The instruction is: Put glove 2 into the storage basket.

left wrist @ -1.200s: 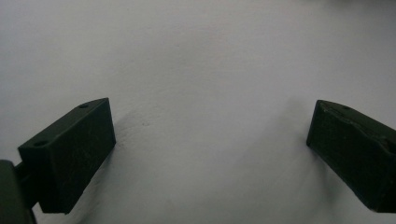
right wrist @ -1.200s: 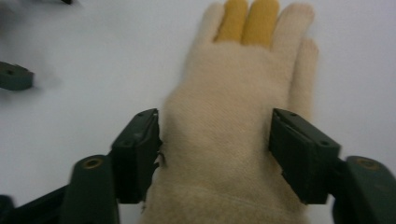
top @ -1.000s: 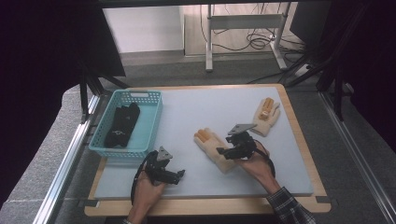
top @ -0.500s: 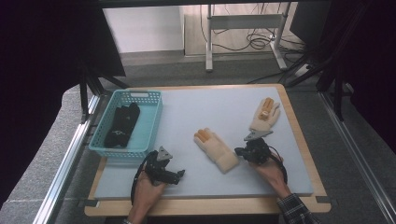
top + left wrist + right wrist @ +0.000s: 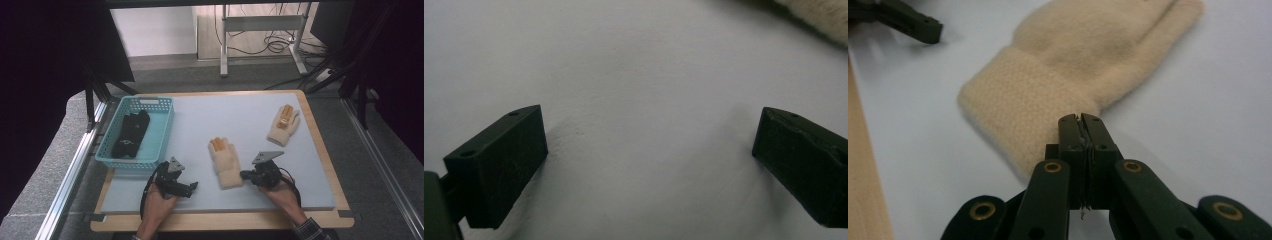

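Observation:
A cream knit glove (image 5: 226, 162) with orange fingertips lies palm-down in the middle of the grey mat, cuff towards me. In the right gripper view its cuff (image 5: 1013, 105) is directly ahead. My right gripper (image 5: 243, 175) is low at the cuff's right corner, and its jaws (image 5: 1081, 120) are shut together with the tips against the cuff edge. A matching glove (image 5: 283, 124) lies farther back on the right. My left gripper (image 5: 192, 187) rests on the mat left of the near glove, open (image 5: 649, 150) over bare mat. A strip of the glove (image 5: 819, 15) shows at the top right of its view.
A light blue basket (image 5: 165, 125) stands at the left of the mat and holds black gloves (image 5: 131, 134). The mat lies on a wooden board (image 5: 325, 150) whose edge runs along the right and front. Dark frame posts stand at both sides.
My right gripper left the glove's right side, swung out to the right, then came back down to the cuff with its jaws now shut. The left gripper and both gloves stayed put.

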Motion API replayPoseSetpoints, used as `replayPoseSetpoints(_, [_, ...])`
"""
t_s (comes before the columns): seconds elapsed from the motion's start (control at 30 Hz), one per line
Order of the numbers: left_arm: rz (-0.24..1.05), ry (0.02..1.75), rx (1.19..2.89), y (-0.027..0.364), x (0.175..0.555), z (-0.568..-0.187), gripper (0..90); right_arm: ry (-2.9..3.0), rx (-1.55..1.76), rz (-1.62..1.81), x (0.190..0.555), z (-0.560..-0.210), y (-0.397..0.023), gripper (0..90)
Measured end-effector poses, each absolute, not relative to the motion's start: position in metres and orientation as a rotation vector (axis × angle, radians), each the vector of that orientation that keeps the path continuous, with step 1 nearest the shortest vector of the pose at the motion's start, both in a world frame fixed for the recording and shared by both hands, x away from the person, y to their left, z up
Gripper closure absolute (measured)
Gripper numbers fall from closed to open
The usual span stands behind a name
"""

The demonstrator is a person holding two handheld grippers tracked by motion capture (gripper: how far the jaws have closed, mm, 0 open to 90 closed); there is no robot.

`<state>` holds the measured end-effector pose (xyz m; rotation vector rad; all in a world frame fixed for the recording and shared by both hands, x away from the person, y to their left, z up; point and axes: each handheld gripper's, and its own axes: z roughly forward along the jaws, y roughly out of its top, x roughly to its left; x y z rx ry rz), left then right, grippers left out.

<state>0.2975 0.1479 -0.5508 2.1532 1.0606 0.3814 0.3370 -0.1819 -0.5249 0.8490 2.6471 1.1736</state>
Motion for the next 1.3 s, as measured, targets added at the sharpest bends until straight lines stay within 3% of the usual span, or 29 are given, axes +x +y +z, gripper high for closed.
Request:
replayPoseSetpoints(0.4, [0.382,1.060,2.152,0.148,0.297,-0.551,1.3,2.688,0.748,1.181,0.325,-0.529,-0.153,84.8])
replayPoseSetpoints(0.73, [0.381,1.061,2.152,0.148,0.297,-0.551,1.3,2.527,0.928,1.185,0.353,-0.519,-0.202,70.4])
replayPoseSetpoints(1.3, [0.380,1.061,2.154,0.148,0.298,-0.551,1.3,2.197,1.219,1.076,0.439,-0.493,-0.284,61.1])
